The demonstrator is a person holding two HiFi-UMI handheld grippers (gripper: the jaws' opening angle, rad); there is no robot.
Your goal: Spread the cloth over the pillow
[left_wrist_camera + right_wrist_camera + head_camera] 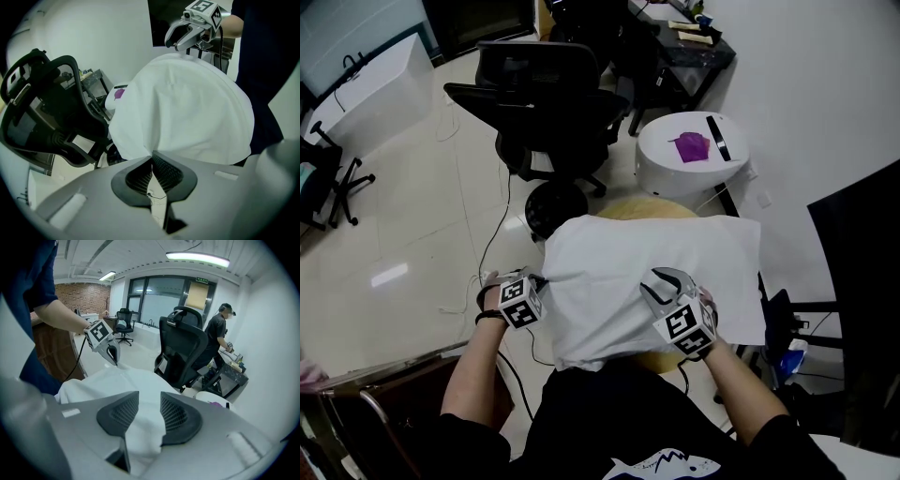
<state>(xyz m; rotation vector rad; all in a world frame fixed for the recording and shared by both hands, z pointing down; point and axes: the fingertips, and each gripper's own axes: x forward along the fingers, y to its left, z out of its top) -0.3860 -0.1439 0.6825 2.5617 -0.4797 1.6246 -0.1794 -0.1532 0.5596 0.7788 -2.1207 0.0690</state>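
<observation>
A white cloth (656, 253) lies draped over the pillow, which is hidden beneath it, on a round tan top (647, 208). My left gripper (541, 281) is at the cloth's left edge, shut on a pinched corner of the cloth (187, 103), which runs into the tip of its closed jaws (152, 157). My right gripper (662, 284) sits on the cloth's near right part. Its jaws stand apart, with a bulge of cloth (117, 385) rising between the pads (176, 416), which do not visibly squeeze it. Each gripper shows in the other's view: the right gripper (183, 44) and the left gripper (115, 361).
A black office chair (544, 103) stands just beyond the pillow. A small round white table (694, 150) carries a purple item and a black strip. A dark desk (862, 281) is at right, a cable (492, 234) on the floor at left. A person (218, 333) stands far back.
</observation>
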